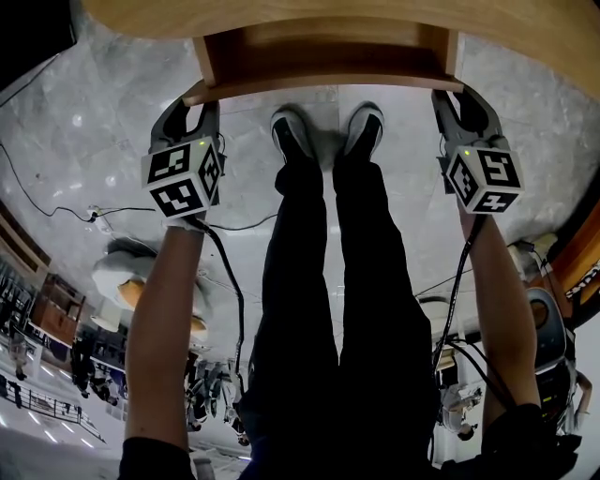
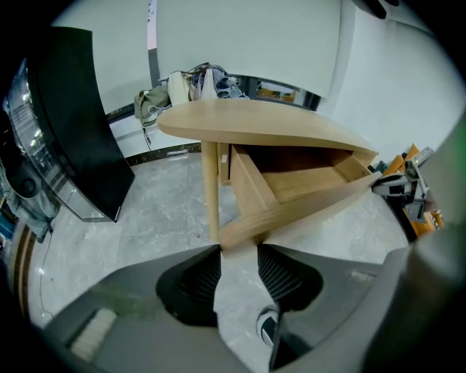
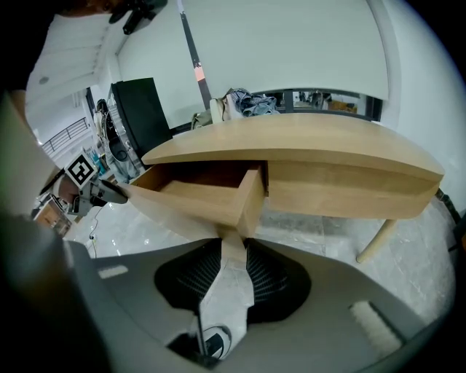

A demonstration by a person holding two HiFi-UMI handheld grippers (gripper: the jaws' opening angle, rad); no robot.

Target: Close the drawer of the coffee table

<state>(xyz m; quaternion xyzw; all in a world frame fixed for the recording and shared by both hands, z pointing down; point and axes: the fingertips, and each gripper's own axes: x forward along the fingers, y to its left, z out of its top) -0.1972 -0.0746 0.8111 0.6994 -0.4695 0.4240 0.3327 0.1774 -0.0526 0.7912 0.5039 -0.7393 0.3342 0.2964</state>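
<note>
The coffee table's light wooden top (image 1: 328,17) runs across the top of the head view, and its drawer (image 1: 323,58) stands pulled out toward me. My left gripper (image 1: 195,96) is at the left end of the drawer front (image 1: 328,86), and my right gripper (image 1: 448,92) is at the right end. In the left gripper view the front's corner (image 2: 240,232) sits between the ribbed pads of the left gripper (image 2: 239,251), which are closed against it. The right gripper (image 3: 234,246) likewise clamps the other corner (image 3: 234,234). The open drawer box (image 3: 196,191) shows beyond it.
The person's legs and two shoes (image 1: 292,131) stand on the grey marble floor just below the drawer. Cables (image 1: 56,211) trail on the floor at the left. A black panel (image 2: 76,124) stands left of the table, whose legs (image 2: 211,186) (image 3: 377,240) flank the drawer. Bags (image 2: 196,79) lie behind.
</note>
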